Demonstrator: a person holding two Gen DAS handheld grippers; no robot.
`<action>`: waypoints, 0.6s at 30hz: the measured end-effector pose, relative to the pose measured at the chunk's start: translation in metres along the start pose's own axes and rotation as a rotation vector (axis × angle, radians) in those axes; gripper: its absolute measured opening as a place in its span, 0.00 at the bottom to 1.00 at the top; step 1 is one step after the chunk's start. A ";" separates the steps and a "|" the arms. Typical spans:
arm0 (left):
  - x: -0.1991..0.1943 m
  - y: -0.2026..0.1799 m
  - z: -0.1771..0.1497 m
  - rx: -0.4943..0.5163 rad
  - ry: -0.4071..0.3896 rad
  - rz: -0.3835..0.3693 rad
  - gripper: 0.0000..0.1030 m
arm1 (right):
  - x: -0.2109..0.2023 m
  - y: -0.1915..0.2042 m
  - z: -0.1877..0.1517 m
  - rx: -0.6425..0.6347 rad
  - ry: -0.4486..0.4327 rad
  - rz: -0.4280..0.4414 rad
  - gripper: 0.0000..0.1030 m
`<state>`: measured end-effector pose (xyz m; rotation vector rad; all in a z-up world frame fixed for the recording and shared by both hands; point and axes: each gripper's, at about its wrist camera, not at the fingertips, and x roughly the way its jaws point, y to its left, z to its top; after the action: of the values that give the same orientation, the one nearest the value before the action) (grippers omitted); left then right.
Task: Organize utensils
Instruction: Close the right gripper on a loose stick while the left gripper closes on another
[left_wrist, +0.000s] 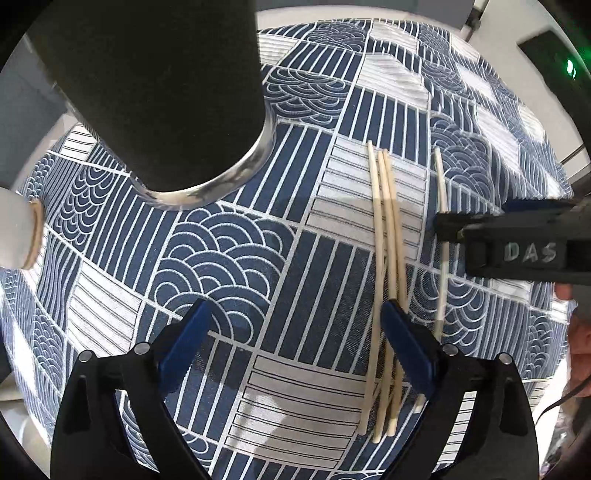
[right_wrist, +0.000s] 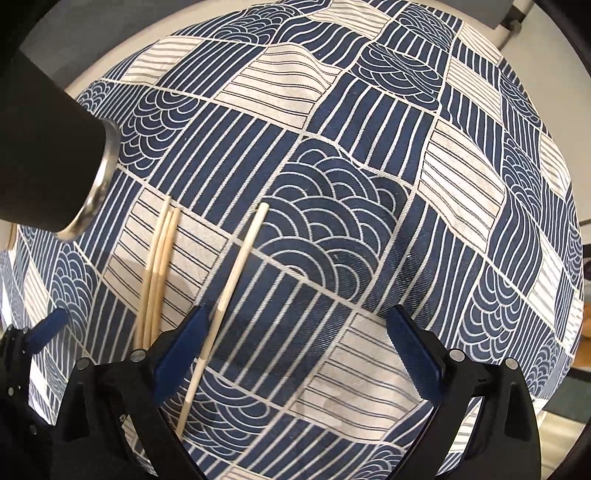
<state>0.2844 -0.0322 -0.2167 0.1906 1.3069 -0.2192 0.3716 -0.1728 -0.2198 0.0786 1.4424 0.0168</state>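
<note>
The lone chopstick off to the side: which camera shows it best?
The right wrist view: the lone chopstick runs nearly whole across the cloth, only partly hidden by one finger of the open right tongs. In the left wrist view, the right tongs' body covers its middle.

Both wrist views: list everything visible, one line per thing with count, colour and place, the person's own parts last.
Bundle of chopsticks: three, pale wood, lying side by side on the cloth, right of the cup.
Lone chopstick: one, pale wood, apart from the bundle, on the side away from the cup, its near end between the right claw's fingers.
Cup: one, black with a metal rim at its foot, standing on the cloth.
Tablecloth: one, navy and white patchwork print, covering the table.
White object: one, left edge, unclear what.
Left claw: black with blue pads, open, empty.
Right claw: same colours, open.
Hand: partly visible, right edge.
</note>
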 end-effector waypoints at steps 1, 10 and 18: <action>0.001 -0.005 0.001 0.010 0.002 0.020 0.89 | 0.000 -0.001 0.003 -0.011 0.006 0.002 0.87; 0.001 -0.001 0.004 -0.073 -0.006 0.029 0.69 | -0.016 -0.017 0.009 -0.059 -0.019 0.011 0.27; -0.008 0.016 -0.008 -0.117 0.034 -0.008 0.08 | -0.020 -0.037 0.007 -0.040 -0.017 0.067 0.06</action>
<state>0.2793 -0.0144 -0.2111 0.0901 1.3503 -0.1457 0.3743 -0.2112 -0.2019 0.0937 1.4210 0.0995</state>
